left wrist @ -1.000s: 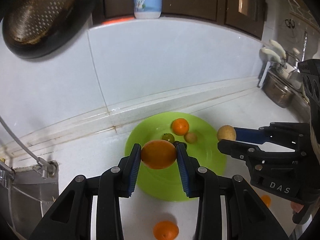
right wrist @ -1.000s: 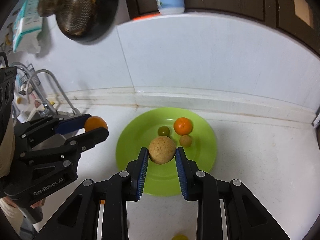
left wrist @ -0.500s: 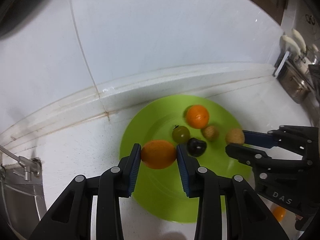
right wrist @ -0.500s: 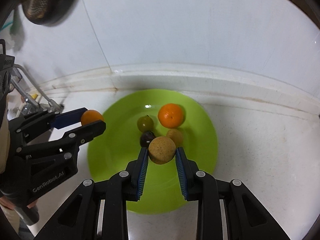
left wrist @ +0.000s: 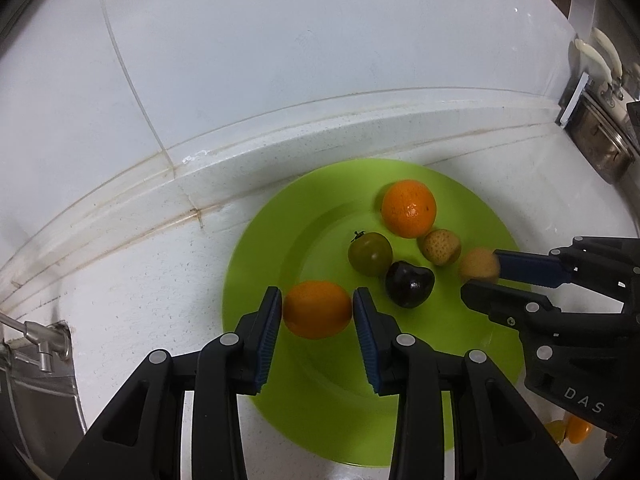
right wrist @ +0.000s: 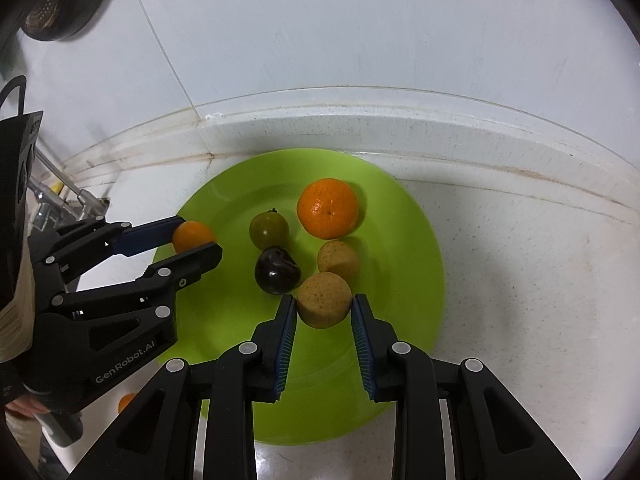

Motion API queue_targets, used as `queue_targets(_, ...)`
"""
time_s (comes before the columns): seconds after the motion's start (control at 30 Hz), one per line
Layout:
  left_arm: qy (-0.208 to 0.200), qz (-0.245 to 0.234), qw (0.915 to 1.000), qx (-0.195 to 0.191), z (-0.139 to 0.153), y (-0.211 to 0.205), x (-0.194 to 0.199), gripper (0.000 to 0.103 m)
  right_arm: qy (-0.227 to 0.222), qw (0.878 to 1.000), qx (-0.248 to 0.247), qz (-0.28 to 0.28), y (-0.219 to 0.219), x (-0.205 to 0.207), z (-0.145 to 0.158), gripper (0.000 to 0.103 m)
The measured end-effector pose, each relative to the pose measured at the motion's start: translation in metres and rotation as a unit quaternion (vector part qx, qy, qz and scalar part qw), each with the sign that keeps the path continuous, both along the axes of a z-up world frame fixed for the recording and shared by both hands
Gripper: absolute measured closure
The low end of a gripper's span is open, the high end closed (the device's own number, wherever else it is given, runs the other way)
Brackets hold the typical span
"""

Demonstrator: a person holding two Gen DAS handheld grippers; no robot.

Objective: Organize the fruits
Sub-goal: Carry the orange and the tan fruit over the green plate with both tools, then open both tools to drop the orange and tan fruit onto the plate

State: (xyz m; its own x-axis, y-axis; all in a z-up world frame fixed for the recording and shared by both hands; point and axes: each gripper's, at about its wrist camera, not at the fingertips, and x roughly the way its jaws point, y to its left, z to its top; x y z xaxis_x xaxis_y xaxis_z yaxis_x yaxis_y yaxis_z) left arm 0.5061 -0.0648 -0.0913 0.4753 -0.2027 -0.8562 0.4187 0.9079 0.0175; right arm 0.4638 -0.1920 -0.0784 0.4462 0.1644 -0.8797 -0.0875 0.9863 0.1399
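Left wrist view: your left gripper (left wrist: 317, 310) brackets a small orange (left wrist: 317, 309) low over the green plate (left wrist: 280, 248); its jaws are opening, blue pads just beside the peel. Your right gripper (right wrist: 324, 306) clamps a tan round fruit (right wrist: 325, 300) over the same plate on the white bench (right wrist: 520, 280). Plate contents: large orange (right wrist: 328, 208), green tomato (right wrist: 269, 230), dark plum (right wrist: 277, 271), second tan fruit (right wrist: 338, 261). Legible markings: "DAS" on the right gripper body, "GenRobot.AI" on the left. More orange fruit (left wrist: 576, 432) lies on the bench beside the plate.
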Motion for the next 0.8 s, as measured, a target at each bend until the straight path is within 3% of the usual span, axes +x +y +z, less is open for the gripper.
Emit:
queue_targets(0.17,-0.009,0.006,0.9999,0.005,0.009,0.003,-0.004,0.059,-0.001,1.0,-0.002,-0.003,-0.001,-0.001,0.001,0.065)
queue_targets(0.47,-0.024,0.03,0.9992,-0.004,0.036,0.011,-0.028,0.048,-0.015,1.0,0.007,-0.016,-0.008,-0.017,0.017,0.065)
queue_targets(0.8,-0.071,0.026,0.9972,0.002,0.072,0.02,-0.082,0.043,-0.067,0.997,-0.003,-0.024,-0.009,-0.064,0.053,0.065)
